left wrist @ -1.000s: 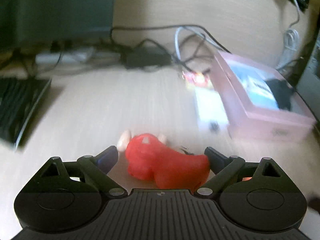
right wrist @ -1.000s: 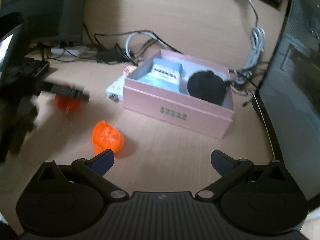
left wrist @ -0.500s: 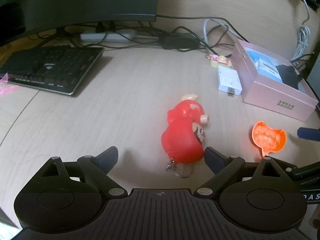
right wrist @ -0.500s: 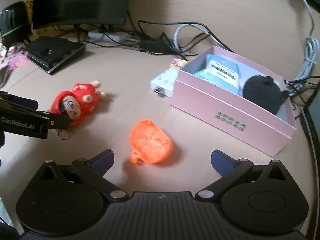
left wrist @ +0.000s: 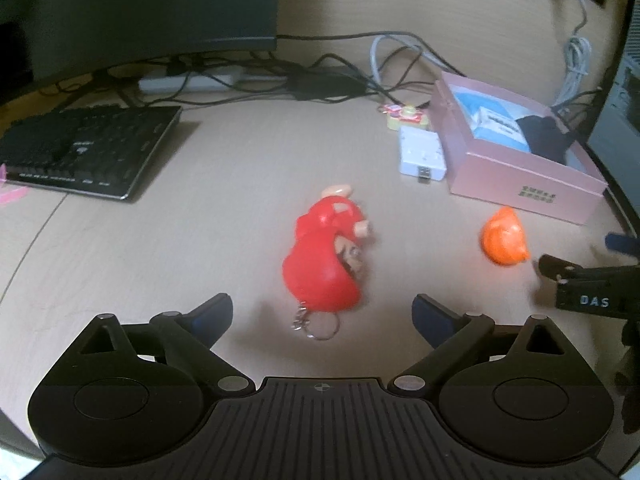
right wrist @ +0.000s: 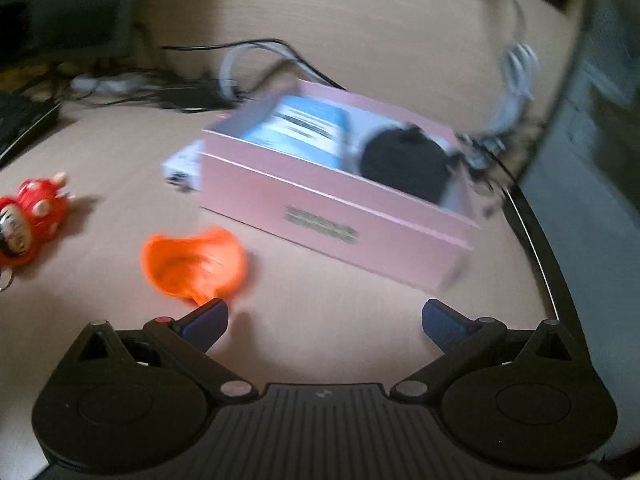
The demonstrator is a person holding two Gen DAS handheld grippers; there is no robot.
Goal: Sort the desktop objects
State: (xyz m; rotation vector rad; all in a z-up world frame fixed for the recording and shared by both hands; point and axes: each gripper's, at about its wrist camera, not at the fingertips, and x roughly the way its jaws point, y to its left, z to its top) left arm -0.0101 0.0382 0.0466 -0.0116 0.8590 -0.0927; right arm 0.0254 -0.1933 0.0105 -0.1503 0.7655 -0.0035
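Lying between parted jaws: red keychain doll

L gripper backed off red doll (released); R gripper neared orange toy.

Office desk; monitor; keyboard; tangled cables

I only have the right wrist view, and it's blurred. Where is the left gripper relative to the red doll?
Observer: The left gripper is open; the red doll lies on the desk just ahead of the gap between its jaws, ungripped.
Operator: Which way does its ring face?
Observer: The key ring lies at the doll's end nearest the left gripper.
Operator: Anything else I can't make out?
Observer: A small yellow toy sits behind the white adapter, beside the pink box.
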